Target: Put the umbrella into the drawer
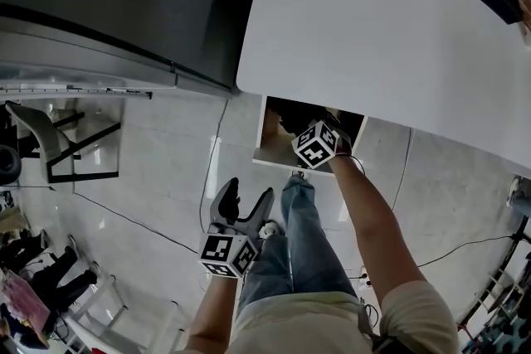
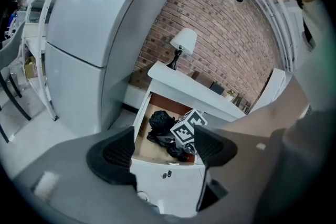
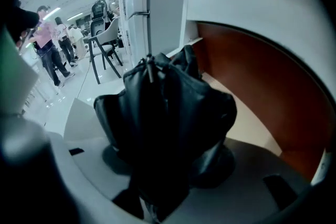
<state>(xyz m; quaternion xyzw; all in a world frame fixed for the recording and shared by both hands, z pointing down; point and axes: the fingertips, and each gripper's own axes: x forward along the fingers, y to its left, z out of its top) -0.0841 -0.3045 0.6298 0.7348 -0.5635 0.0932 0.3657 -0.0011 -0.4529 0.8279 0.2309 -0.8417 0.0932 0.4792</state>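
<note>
A folded black umbrella (image 3: 168,118) fills the right gripper view, and my right gripper (image 3: 169,165) is shut on it, pads pressing its fabric from both sides. Its tip points down into the open drawer (image 3: 247,118), which has a pale wooden floor and red-brown walls. In the head view the right gripper (image 1: 309,135) reaches into the drawer (image 1: 270,152) under the white cabinet top (image 1: 373,29); its fingertips are hidden there. The left gripper view shows the umbrella (image 2: 159,122) lying in the drawer (image 2: 144,147). My left gripper (image 1: 241,203) (image 2: 163,152) hangs open and empty in front of the drawer.
A large grey fridge (image 1: 108,4) (image 2: 89,34) stands left of the cabinet. A lamp (image 2: 182,44) sits on the cabinet top against a brick wall. A person's jeans leg (image 1: 290,244) is below the drawer. Cables cross the tiled floor (image 1: 149,178). Chairs and people (image 3: 50,50) stand farther off.
</note>
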